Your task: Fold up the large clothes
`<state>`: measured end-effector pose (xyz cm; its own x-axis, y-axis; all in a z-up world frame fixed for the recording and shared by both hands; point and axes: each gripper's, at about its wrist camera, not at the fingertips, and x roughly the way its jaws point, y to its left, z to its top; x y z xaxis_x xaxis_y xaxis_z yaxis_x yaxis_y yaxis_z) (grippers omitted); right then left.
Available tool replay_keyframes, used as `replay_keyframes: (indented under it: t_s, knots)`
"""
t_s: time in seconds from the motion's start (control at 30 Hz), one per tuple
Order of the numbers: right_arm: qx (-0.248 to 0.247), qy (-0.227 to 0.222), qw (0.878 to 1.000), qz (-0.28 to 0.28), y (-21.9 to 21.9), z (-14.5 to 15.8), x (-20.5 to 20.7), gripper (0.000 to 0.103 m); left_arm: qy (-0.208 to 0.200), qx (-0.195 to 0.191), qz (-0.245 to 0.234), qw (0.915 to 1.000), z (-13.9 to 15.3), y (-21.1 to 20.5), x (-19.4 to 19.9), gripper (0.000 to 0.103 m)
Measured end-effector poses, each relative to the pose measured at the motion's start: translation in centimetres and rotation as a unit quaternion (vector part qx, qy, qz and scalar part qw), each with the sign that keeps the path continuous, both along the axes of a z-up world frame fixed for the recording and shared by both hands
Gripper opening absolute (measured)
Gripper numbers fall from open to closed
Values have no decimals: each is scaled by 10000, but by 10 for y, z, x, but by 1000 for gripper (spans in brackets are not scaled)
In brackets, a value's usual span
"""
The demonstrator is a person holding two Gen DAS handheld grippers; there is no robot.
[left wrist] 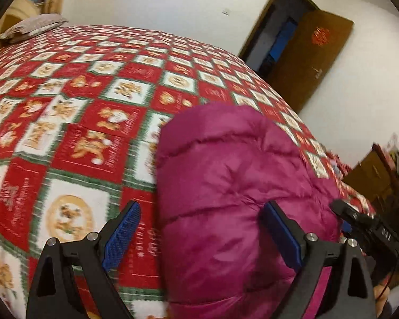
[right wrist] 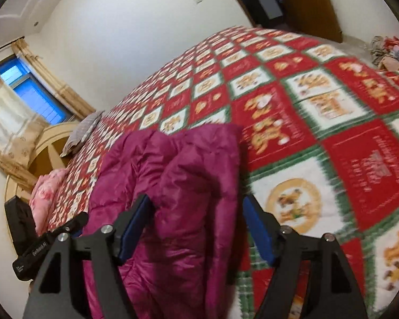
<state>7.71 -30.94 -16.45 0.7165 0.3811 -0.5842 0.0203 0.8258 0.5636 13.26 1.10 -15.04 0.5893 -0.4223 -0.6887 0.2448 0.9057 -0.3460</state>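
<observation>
A magenta puffer jacket (left wrist: pixel 226 180) lies bunched on the red, white and green patchwork bedspread (left wrist: pixel 74 111). My left gripper (left wrist: pixel 202 228) is open, its blue pads (left wrist: pixel 122 234) wide apart, with the jacket's left edge between them. The jacket also shows in the right wrist view (right wrist: pixel 183 186), on the bedspread (right wrist: pixel 332 133). My right gripper (right wrist: pixel 196 226) is open and straddles the jacket's right edge. The other gripper's black body shows at the right in the left wrist view (left wrist: pixel 369 231) and at the left in the right wrist view (right wrist: pixel 50 244).
A grey pillow (left wrist: pixel 32 26) lies at the bed's head. A pink cloth (right wrist: pixel 45 194) lies by the headboard. A brown door (left wrist: pixel 314 61) stands open in the white wall. A pile of clothes (right wrist: pixel 391 50) lies at the bed's far corner. A curtained window (right wrist: pixel 26 93) is behind the headboard.
</observation>
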Motion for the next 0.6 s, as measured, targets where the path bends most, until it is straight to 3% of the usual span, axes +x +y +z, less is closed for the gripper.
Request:
replay_keyframes:
  t_s: [0.1,0.3,0.6]
  knots:
    - [-22,250,9996,137,8,-17,9,82,169,-119,-50,9998,-10,-4,3,93]
    - [-73,102,9992,387,15,-23,9,84,545,-382,-86,9977,-26,-1,15,95]
    - [-848,84,9948,562,37,-24,13,83,387,212,-122,9989,-25,-18,17,94]
